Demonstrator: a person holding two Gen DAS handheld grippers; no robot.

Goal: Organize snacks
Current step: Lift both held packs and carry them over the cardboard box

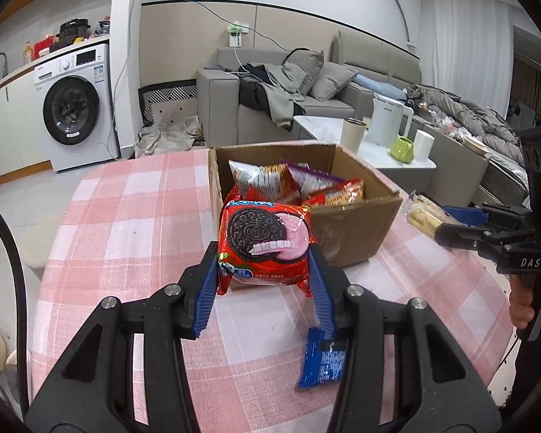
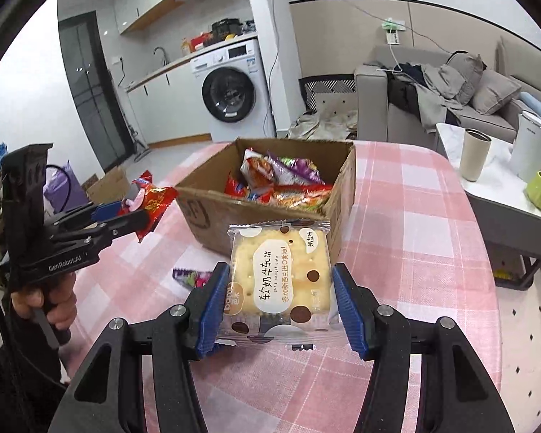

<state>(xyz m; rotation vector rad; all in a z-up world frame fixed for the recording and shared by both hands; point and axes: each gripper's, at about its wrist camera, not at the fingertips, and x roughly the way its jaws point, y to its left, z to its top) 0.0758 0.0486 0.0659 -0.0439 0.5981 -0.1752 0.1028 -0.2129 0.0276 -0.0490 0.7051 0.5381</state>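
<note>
Left wrist view: a red Oreo packet (image 1: 267, 241) is clamped between the blue pads of the left gripper (image 1: 265, 281), held upright and lifted off the pink checked tablecloth (image 1: 133, 216), just short of the near wall of the cardboard box (image 1: 353, 227). The packet is pinched across its lower half, so that its upper part stands free above the fingers; this is judged to suit a drop over the box rim. Inside the box several snack bags (image 1: 292, 180) are already heaped, red, orange and purple, so the sorting is judged to be well under way. A blue wrapper (image 1: 322, 361) lies on the cloth on the near side of the box, below the left gripper's right finger, and is not yet collected. In the right wrist view, a clear-wrapped nougat cracker pack (image 2: 281, 281) is gripped at its two side edges by the right gripper (image 2: 279, 301), face up and roughly level, held before the near corner of the box. The flat hold is probably kept so that the brittle crackers are not crushed. A small purple packet (image 2: 193, 277) rests on the cloth near the box, to the left of the right gripper. Both packs are held outside the box, to either side of its near corner, so a short forward carry and release are judged to remain for each.
</note>
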